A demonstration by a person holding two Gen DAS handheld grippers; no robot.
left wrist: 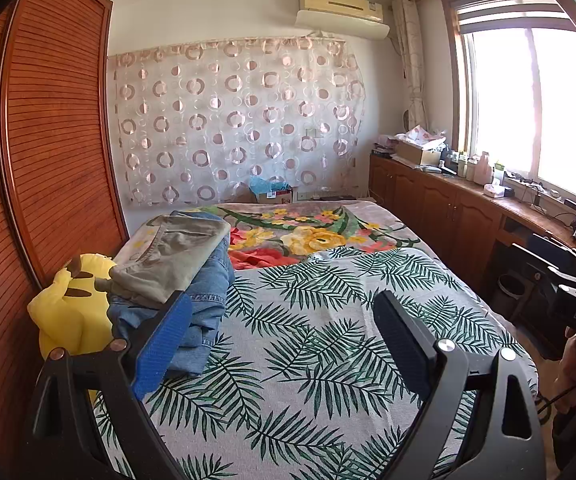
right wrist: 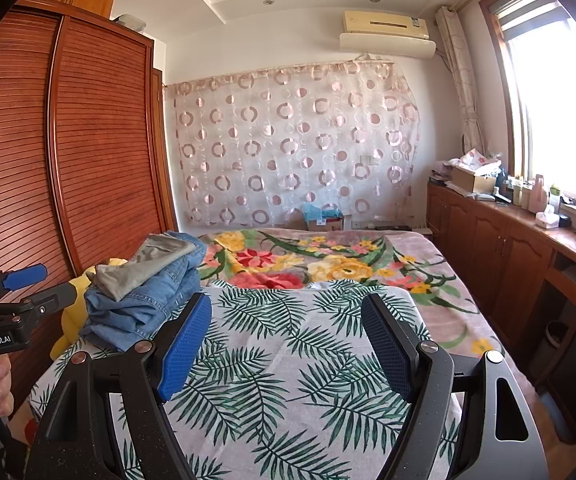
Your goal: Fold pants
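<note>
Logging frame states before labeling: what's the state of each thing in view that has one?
left tongs: open, empty, above the bed
right tongs: open, empty, above the bed
khaki pants: folded, top of the pile
denim pants: folded, stacked under the khaki pair
leaf-print cloth: spread flat on the bed
wardrobe doors: shut
window curtain: drawn aside

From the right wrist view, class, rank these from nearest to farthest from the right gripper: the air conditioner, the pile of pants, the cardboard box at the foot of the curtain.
1. The pile of pants: nearest, just left of the right gripper, on the bed.
2. The cardboard box: past the bed's far end, below the curtain.
3. The air conditioner: farthest, high on the back wall.
</note>
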